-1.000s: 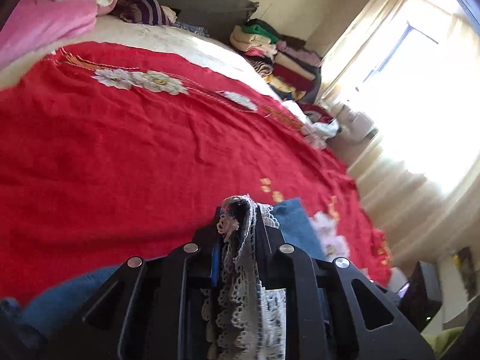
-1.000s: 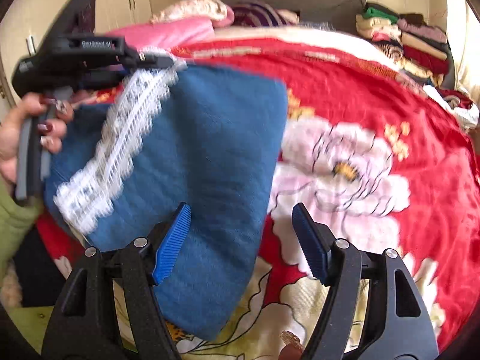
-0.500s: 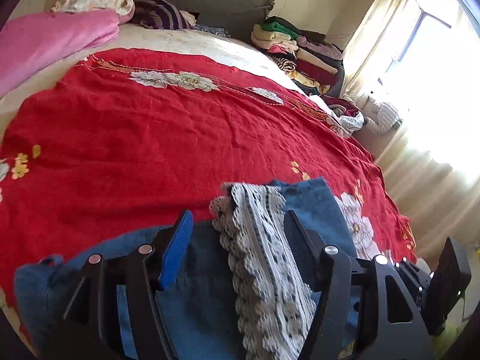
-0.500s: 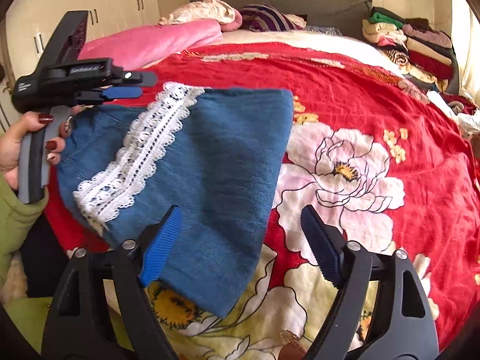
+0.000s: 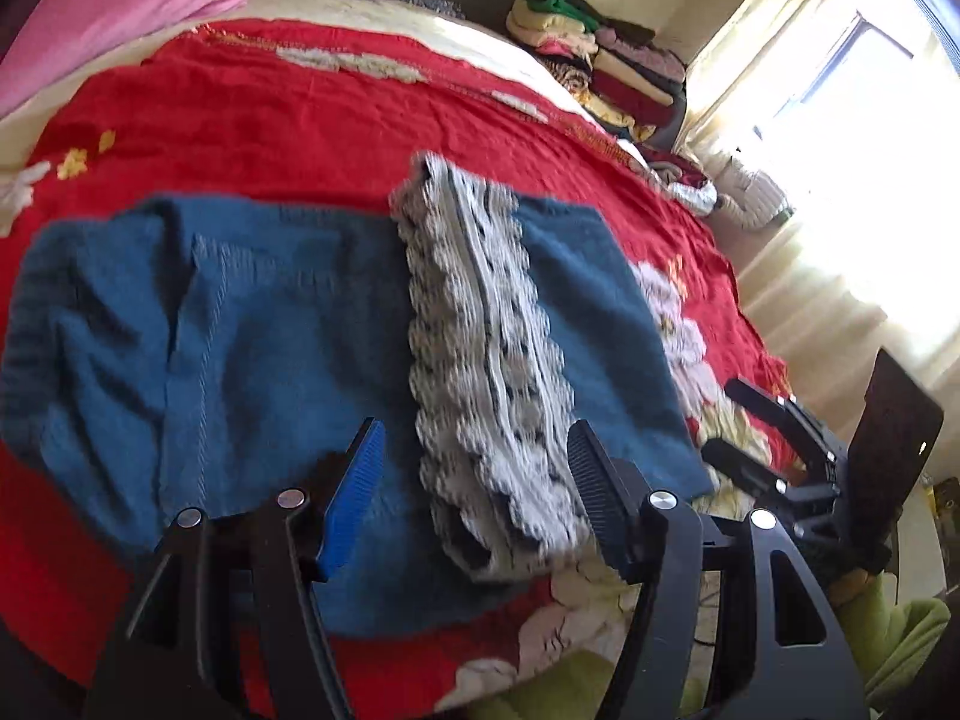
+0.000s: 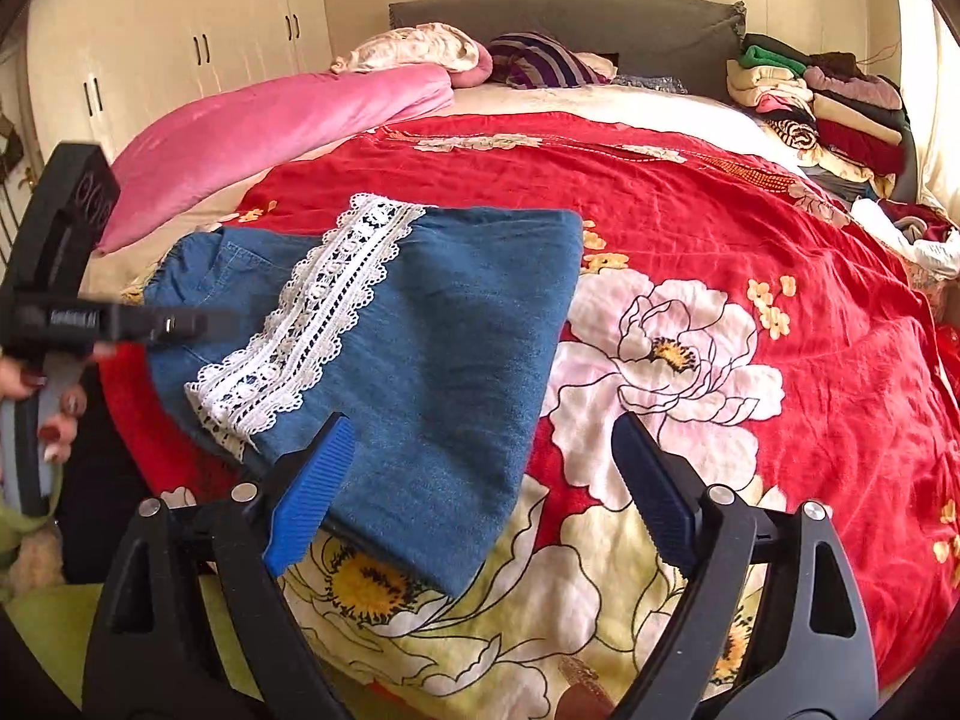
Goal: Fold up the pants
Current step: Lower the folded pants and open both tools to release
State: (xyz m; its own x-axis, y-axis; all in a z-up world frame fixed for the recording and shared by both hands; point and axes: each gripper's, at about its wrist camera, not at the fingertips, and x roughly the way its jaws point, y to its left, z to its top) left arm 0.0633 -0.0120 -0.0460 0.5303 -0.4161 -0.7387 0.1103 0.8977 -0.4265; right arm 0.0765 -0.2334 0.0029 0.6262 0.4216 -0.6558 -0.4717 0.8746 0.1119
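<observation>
pants (image 6: 420, 360) folded on red bedspread (image 6: 720, 228) | clothes stack (image 6: 828, 114) far corner | right gripper (image 6: 480, 480) opening, left gripper (image 5: 474, 480) apart, both empty

Both wrist cameras are looking down along their fingers, close over the pants (image 5: 288, 330) (image 6: 456, 360), sharing the red bedspread (image 5: 270, 102) (image 6: 720, 210).

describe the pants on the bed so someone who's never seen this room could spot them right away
Start with the big bed under the red floral bedspread. Near its front edge, left of the large white flower print, lies a folded piece of blue denim: the pants. Unlike the mixed clothes stacked by the headboard, they lie alone, with a white lace strip running down them.
</observation>
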